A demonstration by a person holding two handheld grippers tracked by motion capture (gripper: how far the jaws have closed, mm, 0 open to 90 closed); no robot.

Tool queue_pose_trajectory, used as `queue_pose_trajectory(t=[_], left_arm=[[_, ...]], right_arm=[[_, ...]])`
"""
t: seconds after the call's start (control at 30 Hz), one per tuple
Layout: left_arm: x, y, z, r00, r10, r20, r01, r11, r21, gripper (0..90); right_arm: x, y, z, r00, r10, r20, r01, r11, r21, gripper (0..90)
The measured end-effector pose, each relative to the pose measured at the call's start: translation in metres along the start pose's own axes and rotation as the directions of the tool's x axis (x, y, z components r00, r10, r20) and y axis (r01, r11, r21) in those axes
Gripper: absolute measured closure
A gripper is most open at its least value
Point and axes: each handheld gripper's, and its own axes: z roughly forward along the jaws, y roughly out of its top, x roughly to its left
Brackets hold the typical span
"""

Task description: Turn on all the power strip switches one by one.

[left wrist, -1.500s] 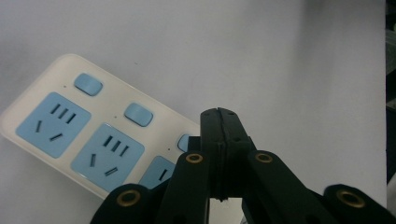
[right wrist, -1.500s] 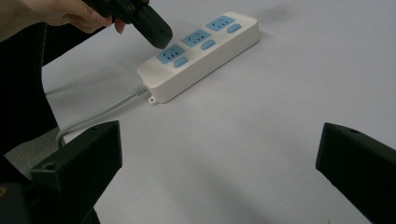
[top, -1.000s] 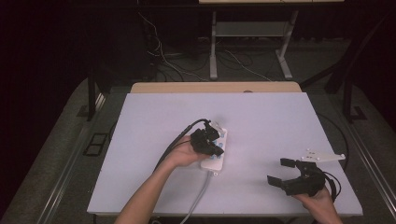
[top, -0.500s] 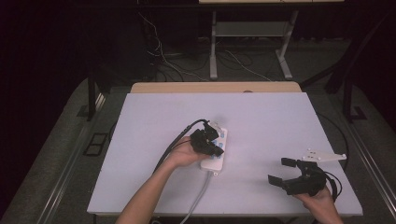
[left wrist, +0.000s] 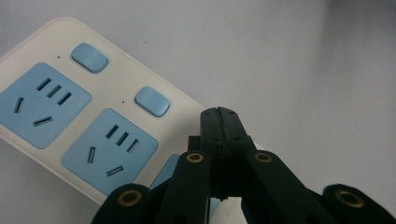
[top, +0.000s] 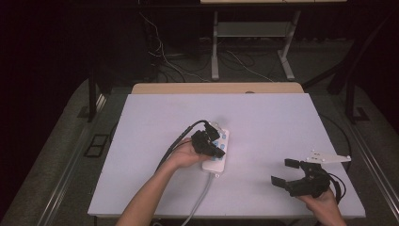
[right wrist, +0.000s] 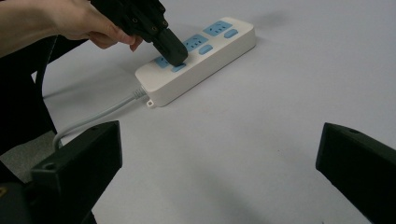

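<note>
Left gripper [top: 217, 149] first: jaws pressed flat together, nothing between them, tip down on the near end of the power strip [top: 217, 151]. From the right gripper view that closed tip sits on or right at one of the blue switch buttons [right wrist: 178, 68] at the cord end; contact looks likely, but whether the button is depressed I can't tell. My read: the step is pushing that rocker with the closed tip.

To do it well: keep the jaws closed so the tip acts as one blunt finger, press straight down on the button centre, not on its edge, and avoid sliding onto the blue socket face [left wrist: 110, 150] beside it. The strip is loose on the table [top: 155, 117], so a sideways push could skid it; keep the force vertical.

Strip location: roughly mid-table, slightly toward the person. In the high view the long axis runs about 12:30 to 6:30, far end pointing away, white cord [top: 200, 200] leaving the near end toward 7 o'clock and off the table edge. Sockets and buttons face up.

Right gripper [top: 295, 173]: at about 4 o'clock on the table, well apart from the strip, jaws spread wide, empty, idle.
</note>
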Motion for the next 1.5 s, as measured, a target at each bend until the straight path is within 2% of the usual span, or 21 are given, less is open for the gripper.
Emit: queue_pose_trajectory(t=[0.1,0.17,0.33,0.47,0.67,0.8,0.93,1.23,1.5], left_arm=[[0.001,0.0,0.001,0.9998,-0.018,0.007,0.018,0.9998,0.004,90.0],[0.0,0.001,0.002,0.9999,-0.014,-0.003,0.014,0.9998,0.012,90.0],[0.001,0.0,0.001,0.9997,-0.023,0.004,0.023,0.9997,0.006,90.0],[-0.003,0.001,0.002,0.9998,-0.004,-0.02,0.004,0.9999,0.011,89.8],[-0.003,0.0,0.0,1.0,-0.003,-0.007,0.004,0.9999,0.015,89.7],[-0.008,0.001,0.0,0.9993,0.034,-0.016,-0.034,0.9991,0.026,89.6],[-0.011,0.001,0.0,0.9989,0.043,-0.017,-0.043,0.9987,0.029,89.5],[-0.011,0.009,-0.015,0.9989,0.045,-0.014,-0.045,0.9989,-0.014,89.5],[-0.011,0.018,-0.027,0.9978,0.06,-0.028,-0.061,0.9979,-0.02,89.5]], right_arm=[[-0.001,0.0,-0.001,1.0,0.001,0.003,-0.001,1.0,-0.005,0.3],[-0.001,0.0,-0.002,1.0,0.002,0.004,-0.002,1.0,-0.009,0.3],[-0.002,0.001,-0.004,0.9999,0.007,0.008,-0.007,1.0,-0.02,0.3],[-0.003,0.0,-0.005,0.9999,0.011,0.009,-0.01,1.0,-0.022,0.3],[-0.004,0.0,-0.004,0.9999,0.012,0.01,-0.012,1.0,-0.018,0.3],[-0.004,0.0,-0.004,0.9999,0.013,0.011,-0.013,1.0,-0.018,0.3],[-0.004,0.0,-0.004,0.9998,0.011,0.014,-0.011,1.0,-0.016,0.3],[-0.005,0.0,-0.005,0.9998,0.015,0.014,-0.014,1.0,-0.023,0.3],[-0.005,0.0,-0.004,0.9998,0.015,0.013,-0.015,1.0,-0.022,0.3]])
